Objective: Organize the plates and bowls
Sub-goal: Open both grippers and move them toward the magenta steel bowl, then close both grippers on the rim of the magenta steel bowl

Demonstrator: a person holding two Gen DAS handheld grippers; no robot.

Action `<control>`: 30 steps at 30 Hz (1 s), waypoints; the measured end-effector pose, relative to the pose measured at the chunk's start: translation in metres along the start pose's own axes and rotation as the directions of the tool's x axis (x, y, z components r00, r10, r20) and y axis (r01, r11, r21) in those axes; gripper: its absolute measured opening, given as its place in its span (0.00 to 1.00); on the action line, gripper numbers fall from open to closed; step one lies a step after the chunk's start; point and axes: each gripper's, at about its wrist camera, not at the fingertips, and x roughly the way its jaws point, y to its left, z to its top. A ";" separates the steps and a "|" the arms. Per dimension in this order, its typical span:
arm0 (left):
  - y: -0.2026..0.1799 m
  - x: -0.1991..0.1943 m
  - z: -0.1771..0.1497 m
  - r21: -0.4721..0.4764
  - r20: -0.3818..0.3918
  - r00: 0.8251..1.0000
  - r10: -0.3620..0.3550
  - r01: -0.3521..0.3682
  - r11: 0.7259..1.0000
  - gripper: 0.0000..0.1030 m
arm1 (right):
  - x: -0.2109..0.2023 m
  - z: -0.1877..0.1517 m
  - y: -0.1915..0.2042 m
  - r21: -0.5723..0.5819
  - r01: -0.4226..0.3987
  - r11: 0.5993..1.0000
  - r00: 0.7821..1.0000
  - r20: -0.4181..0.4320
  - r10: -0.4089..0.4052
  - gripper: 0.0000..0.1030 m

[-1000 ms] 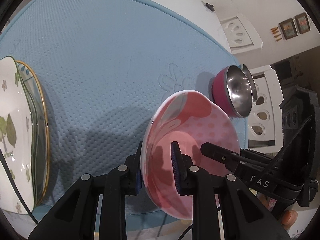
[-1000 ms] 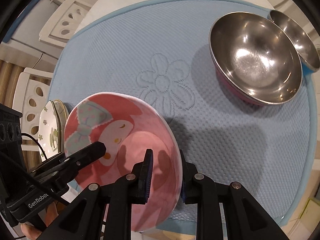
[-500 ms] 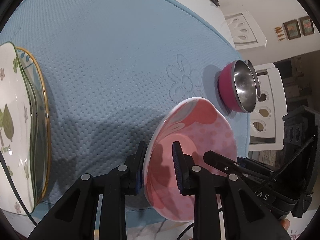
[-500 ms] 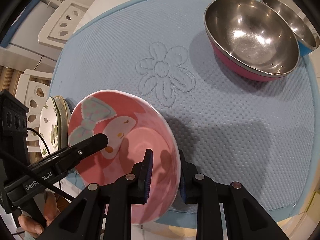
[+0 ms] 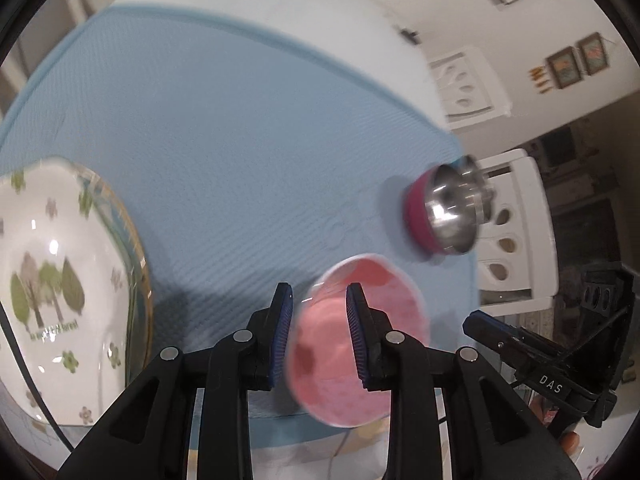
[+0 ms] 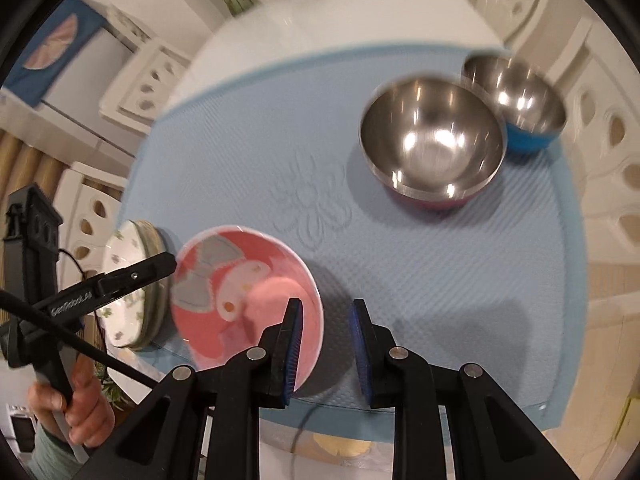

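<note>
Counter [image 6: 360, 8] is white and round, with a blue mat [image 6: 440, 280] covering most of it. Leaf-print plates [image 5: 44, 272] sit stacked at the mat's left edge, apparently a glass one with a gold rim underneath. Steel bowl with pink outside [image 6: 432, 148] sits at the far right, touching a smaller steel bowl with blue outside [image 6: 520, 108].

Pink cartoon bowl [image 6: 244, 292] is on the mat near the front edge, between the plate stack and the steel bowls, close to the plates.

Left claw [image 5: 320, 336]: jaws narrow-open and straddling the pink bowl's rim. Frame is motion-blurred, so I can't tell whether the pads touch it. Right claw [image 6: 326, 348]: jaws open, nothing held. Its left pad overlaps the bowl's right rim in view, with bare mat in the gap.

Risks, my read:
- Bowl sits close to the mat's front edge, so a bump from either claw could shove it off the counter.
- One-wall rim pinch on a smooth, curved bowl could let it pivot or slip on lift.
- Moving left with it could clip the plate stack.
</note>
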 end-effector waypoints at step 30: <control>-0.137 0.146 0.115 0.356 -0.223 0.975 0.020 0.062 0.932 0.43 | 0.003 0.061 -0.130 0.360 -0.001 0.933 0.992 0.120 -0.045 0.53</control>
